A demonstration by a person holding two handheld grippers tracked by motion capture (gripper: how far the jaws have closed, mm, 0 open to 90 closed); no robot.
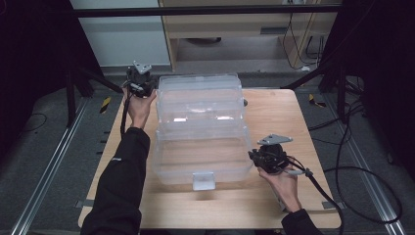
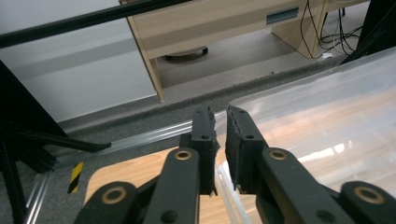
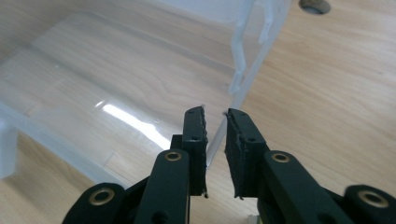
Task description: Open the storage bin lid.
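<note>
The person is working a clear plastic box [image 1: 203, 159] that is sitting in the middle of the counter [image 1: 274, 112], its hinged lid [image 1: 200, 98] thrown back and standing up behind the tub. The left gripper [image 1: 141, 82] is sitting at the lid's far left corner, and in the left gripper view its fingers [image 2: 204, 135] are pinching that thin clear edge, with only a sliver of gap between them. The right gripper [image 1: 268, 156] is sitting at the tub's right wall; in the right gripper view its fingers [image 3: 195, 135] are straddling the rim, nearly together, the plastic running up between them, and they look to be nipping it. I'd say the step in hand is steadying the tub with the right while the left is taking charge of the lid, most likely to swing it. A grey latch [image 1: 203, 180] is hanging at the front wall, left of the right fingers. The next move, I'd judge, calls for the left fingers carrying the lid edge in an arc about the hinge while the right ones keep the tub from sliding.
</note>
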